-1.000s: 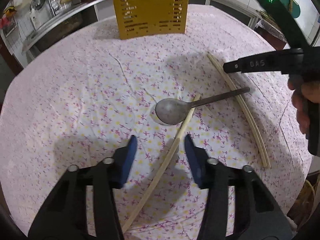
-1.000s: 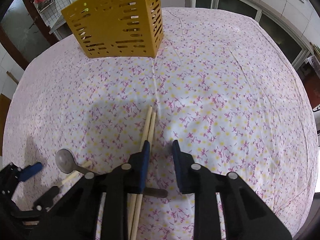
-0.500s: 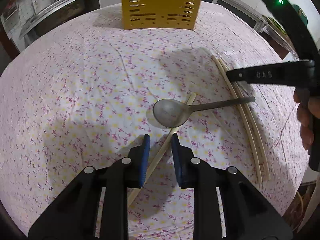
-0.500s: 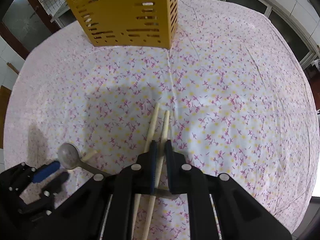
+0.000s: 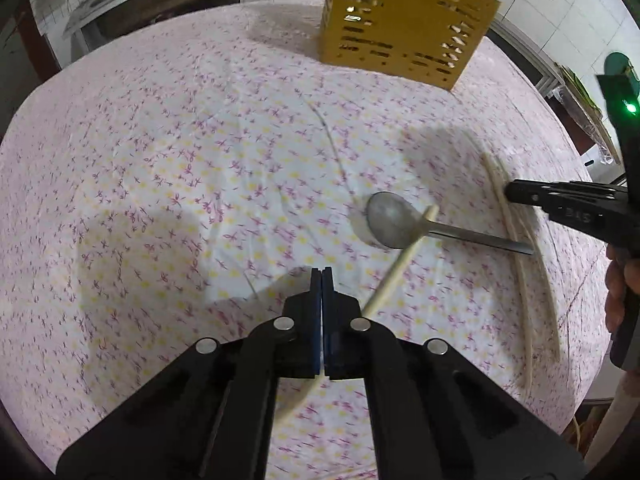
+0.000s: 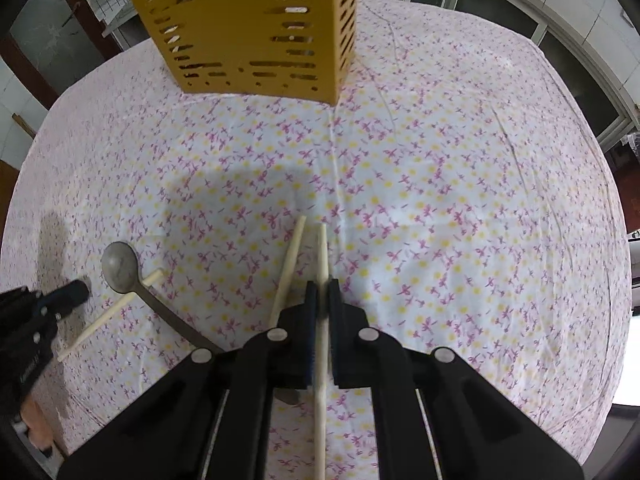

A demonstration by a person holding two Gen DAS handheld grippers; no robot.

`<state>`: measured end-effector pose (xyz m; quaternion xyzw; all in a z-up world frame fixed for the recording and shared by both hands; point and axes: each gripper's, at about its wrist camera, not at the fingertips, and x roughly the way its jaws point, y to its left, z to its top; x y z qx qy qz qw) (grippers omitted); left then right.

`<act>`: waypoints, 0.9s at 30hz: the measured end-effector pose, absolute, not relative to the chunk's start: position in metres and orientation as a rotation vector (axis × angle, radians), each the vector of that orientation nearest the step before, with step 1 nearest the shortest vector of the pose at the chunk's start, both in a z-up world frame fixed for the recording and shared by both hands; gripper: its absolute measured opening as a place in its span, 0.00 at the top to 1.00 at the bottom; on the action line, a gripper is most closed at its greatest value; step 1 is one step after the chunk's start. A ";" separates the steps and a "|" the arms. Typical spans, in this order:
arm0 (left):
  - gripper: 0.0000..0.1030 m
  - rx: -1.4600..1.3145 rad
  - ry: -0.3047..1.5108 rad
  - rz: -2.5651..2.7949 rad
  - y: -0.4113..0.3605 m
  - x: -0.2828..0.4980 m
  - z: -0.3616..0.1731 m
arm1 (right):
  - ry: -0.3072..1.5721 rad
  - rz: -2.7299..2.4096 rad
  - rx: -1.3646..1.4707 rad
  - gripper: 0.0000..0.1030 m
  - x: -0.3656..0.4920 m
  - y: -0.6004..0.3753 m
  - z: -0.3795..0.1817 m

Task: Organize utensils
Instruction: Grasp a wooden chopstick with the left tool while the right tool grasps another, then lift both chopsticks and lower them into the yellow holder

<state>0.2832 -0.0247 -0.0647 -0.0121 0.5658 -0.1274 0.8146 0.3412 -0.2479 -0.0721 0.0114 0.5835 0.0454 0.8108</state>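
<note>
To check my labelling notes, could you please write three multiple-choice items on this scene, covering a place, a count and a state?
1. Where does the yellow holder stand?
A) at the near edge
B) at the far side of the table
C) on the floor

2. How many chopsticks are in view?
A) three
B) one
C) five

3. What is the right gripper doing?
A) wide open, holding nothing
B) shut on a fork
C) shut on one chopstick

Answers:
1. B: it stands beyond all the utensils.
2. A: one lies by the spoon and two are at the right gripper.
3. C: its pads pinch one chopstick, and the other lies just beside them.
</note>
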 end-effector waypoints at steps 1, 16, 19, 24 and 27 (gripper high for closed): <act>1.00 -0.054 1.222 -0.292 -0.023 0.283 -0.065 | 1.246 0.101 0.030 0.94 0.341 -0.251 -0.071; 0.89 0.136 1.175 -0.448 -0.080 0.279 -0.061 | 1.230 0.106 0.060 0.94 0.329 -0.299 -0.067; 0.84 0.167 1.191 -0.443 -0.082 0.287 -0.067 | 1.233 0.110 0.064 0.94 0.330 -0.285 -0.076; 0.82 0.231 1.188 -0.457 -0.097 0.292 -0.072 | 1.241 0.113 0.058 0.94 0.335 -0.283 -0.081; 0.82 0.274 1.189 -0.456 -0.107 0.295 -0.074 | 1.245 0.113 0.050 0.94 0.336 -0.280 -0.082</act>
